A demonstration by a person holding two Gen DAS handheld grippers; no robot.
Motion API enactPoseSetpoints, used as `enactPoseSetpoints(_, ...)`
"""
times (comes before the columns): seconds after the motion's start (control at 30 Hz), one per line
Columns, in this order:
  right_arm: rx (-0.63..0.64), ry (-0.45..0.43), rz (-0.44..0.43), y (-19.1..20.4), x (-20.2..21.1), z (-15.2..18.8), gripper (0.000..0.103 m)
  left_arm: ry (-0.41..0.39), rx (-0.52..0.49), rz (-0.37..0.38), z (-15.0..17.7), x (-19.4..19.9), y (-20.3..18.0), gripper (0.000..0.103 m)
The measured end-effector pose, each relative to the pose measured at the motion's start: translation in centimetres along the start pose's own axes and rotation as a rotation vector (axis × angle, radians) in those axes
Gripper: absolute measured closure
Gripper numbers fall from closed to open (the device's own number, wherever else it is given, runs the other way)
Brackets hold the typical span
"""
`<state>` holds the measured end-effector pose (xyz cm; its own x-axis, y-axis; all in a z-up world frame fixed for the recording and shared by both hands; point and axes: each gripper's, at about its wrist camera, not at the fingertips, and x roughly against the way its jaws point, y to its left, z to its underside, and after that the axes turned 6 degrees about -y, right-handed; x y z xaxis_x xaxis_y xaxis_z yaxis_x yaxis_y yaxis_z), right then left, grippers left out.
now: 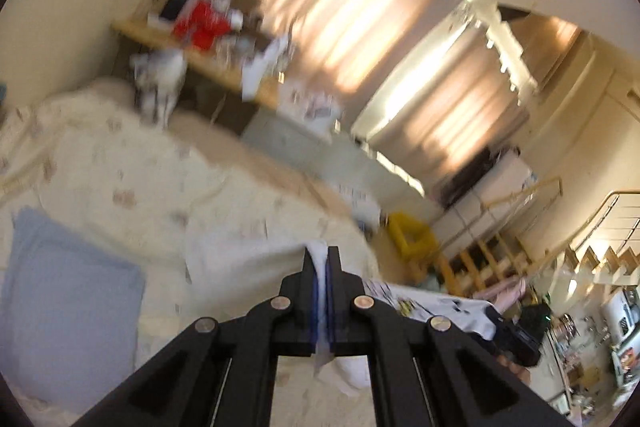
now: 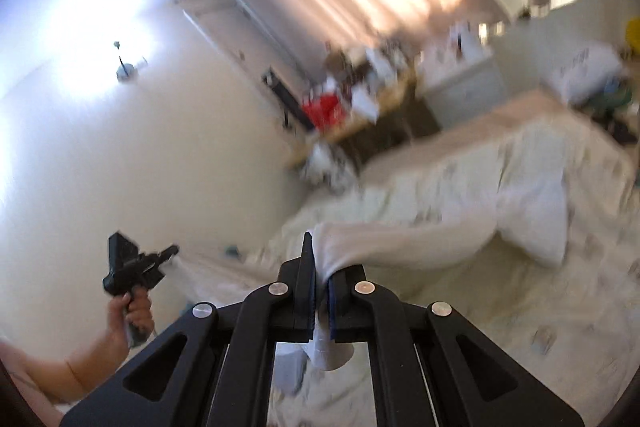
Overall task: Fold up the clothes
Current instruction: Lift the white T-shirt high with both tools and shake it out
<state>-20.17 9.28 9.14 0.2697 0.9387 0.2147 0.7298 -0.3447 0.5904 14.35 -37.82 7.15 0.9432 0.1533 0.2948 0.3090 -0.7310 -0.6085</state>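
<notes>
Soft white garment [image 2: 400, 243], limp above the cream bedspread [image 2: 520, 307]: our left gripper [image 1: 321, 259] and right gripper [image 2: 320, 267] each pinch it, raised.

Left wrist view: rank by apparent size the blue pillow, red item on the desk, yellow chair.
1. blue pillow, by far the largest, though it lies nearest the camera.
2. red item and yellow chair look about alike; blur and differing distance make ranking them unsure.

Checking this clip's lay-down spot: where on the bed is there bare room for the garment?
Open bedspread lies between the blue pillow and the bed's far edge. The white garment covers the nearer part. The wooden desk behind is crowded with clutter.
</notes>
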Motion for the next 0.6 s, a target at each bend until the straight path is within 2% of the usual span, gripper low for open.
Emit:
enactPoseSetpoints(0.27,0.141,-0.203,0.085,9.7,7.4,-9.7,0.099,-0.259,-0.042,0.071,-6.9,4.8,-5.5,0.100)
enactPoseSetpoints(0.37,0.159,-0.243,0.115,11.6,8.3,-12.4,0.099,-0.339,-0.061,0.080,-8.9,5.3,-7.5,0.101)
enactPoseSetpoints(0.5,0.104,-0.194,0.169,10.8,5.4,-15.5,0.099,-0.349,-0.085,0.036,-10.9,2.5,-8.8,0.100)
enactPoseSetpoints(0.6,0.104,-0.143,0.225,8.6,1.8,-17.3,0.100,-0.320,-0.097,-0.038,-12.4,-1.6,-9.2,0.100)
